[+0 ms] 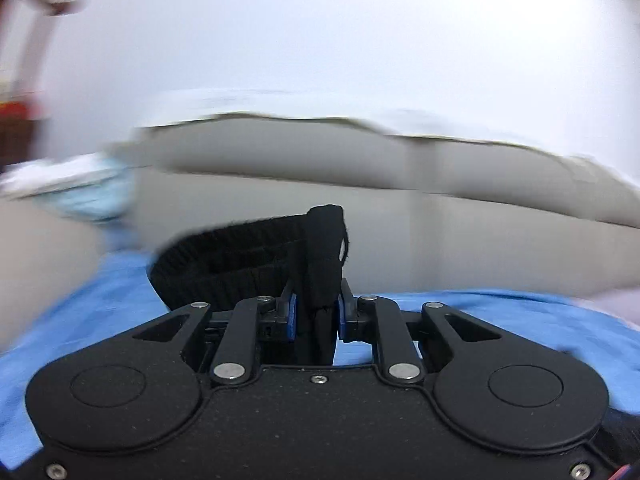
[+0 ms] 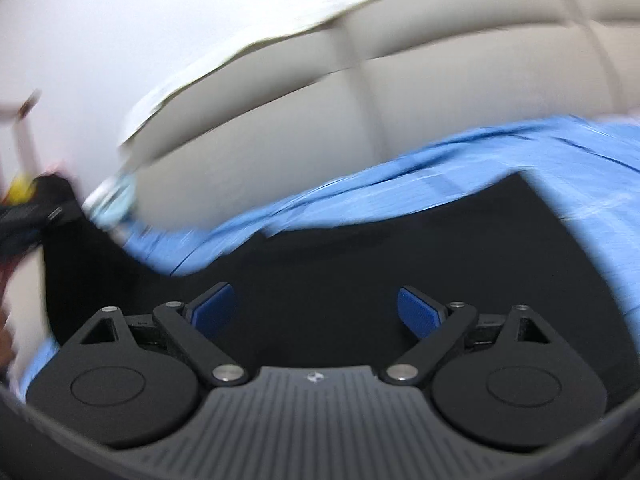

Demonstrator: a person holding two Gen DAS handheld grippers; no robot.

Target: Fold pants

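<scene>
The task is judged to be at an early stage: the black knit pants (image 2: 360, 264) lie largely spread out on the blue woven bed sheet (image 2: 500, 160), and no finished fold is visible. The left gripper (image 1: 316, 312) is closed narrow on a bunched ribbed waistband edge of the pants (image 1: 320, 256), the fabric pinched between its blue pads and raised off the sheet. The right gripper (image 2: 316, 312) stands wide, its blue pads well apart, with the pants beneath and nothing clamped. What is left, by this reading, is every fold and the final flattening. The pants are soft and matte; the waistband shows elastic ribbing. Beyond the sheet stands a beige padded headboard (image 2: 320, 92), panelled and smooth. Both views are motion-blurred.
</scene>
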